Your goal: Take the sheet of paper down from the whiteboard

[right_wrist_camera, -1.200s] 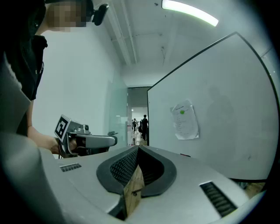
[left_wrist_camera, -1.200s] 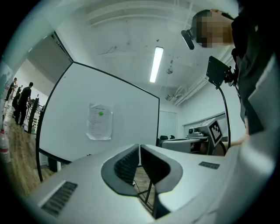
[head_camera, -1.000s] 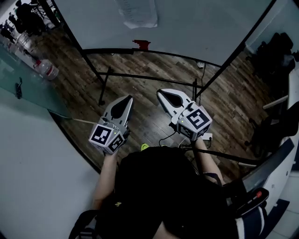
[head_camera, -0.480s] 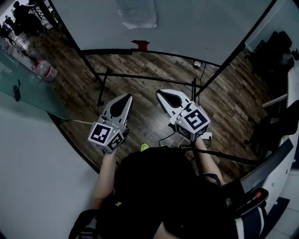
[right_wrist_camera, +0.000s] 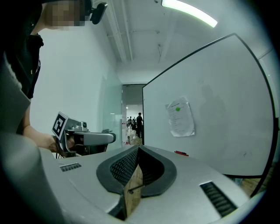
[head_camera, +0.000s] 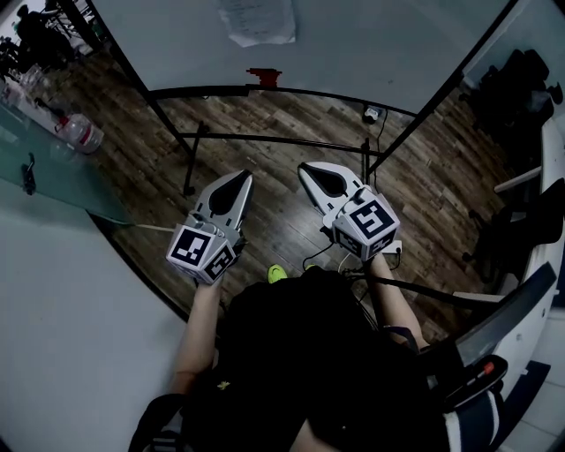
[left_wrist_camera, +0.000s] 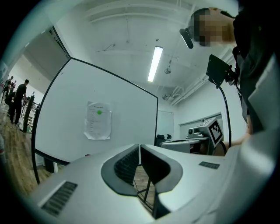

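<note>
A white sheet of paper (head_camera: 258,19) hangs on the whiteboard (head_camera: 371,44), pinned near its top by a green magnet (left_wrist_camera: 99,112). The paper (left_wrist_camera: 98,120) lies ahead and left in the left gripper view, and the paper (right_wrist_camera: 180,117) is ahead and right in the right gripper view. My left gripper (head_camera: 238,179) and right gripper (head_camera: 307,169) hover side by side over the wood floor, well short of the board. Both are shut with nothing between their jaws. A red object (head_camera: 262,77) rests on the board's lower rail.
The whiteboard's black stand legs (head_camera: 190,163) and crossbar stand between me and the board. A water bottle (head_camera: 84,132) lies by the glass partition (head_camera: 53,177) at left. Dark chairs (head_camera: 521,97) crowd the right. A socket with cable (head_camera: 371,113) sits on the floor.
Both grippers stay shut and keep about the same place. The head view has shifted slightly, so the paper sits a little higher in frame.
</note>
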Tool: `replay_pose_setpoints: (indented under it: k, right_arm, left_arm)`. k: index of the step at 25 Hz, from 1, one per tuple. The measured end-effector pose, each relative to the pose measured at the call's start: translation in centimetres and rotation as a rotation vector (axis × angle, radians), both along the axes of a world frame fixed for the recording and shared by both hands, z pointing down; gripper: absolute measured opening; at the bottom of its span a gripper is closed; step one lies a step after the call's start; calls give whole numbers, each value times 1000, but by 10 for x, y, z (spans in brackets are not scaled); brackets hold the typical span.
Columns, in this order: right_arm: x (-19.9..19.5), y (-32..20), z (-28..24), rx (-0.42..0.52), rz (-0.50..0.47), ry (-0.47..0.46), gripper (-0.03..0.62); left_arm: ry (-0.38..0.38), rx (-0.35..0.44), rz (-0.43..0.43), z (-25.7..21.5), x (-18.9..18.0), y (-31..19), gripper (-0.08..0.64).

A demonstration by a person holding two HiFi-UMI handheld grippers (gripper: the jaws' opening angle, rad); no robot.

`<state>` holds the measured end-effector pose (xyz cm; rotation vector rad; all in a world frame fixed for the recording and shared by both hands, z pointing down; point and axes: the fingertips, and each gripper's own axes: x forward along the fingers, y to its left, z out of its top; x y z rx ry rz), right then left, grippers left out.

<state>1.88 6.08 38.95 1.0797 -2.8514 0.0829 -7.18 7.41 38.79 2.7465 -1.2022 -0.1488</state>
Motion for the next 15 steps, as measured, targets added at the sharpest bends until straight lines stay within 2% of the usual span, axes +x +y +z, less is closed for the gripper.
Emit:
replay_pose_setpoints:
  k: [11,15]
  right_arm:
    - [-18,1,-6,40,-3,62,9]
    - [-20,-3,-6,40,-11,55,9]
  left_arm:
    - [12,-7,19,3,-3,2,23]
    - [19,-9,19,4,-2,-1,23]
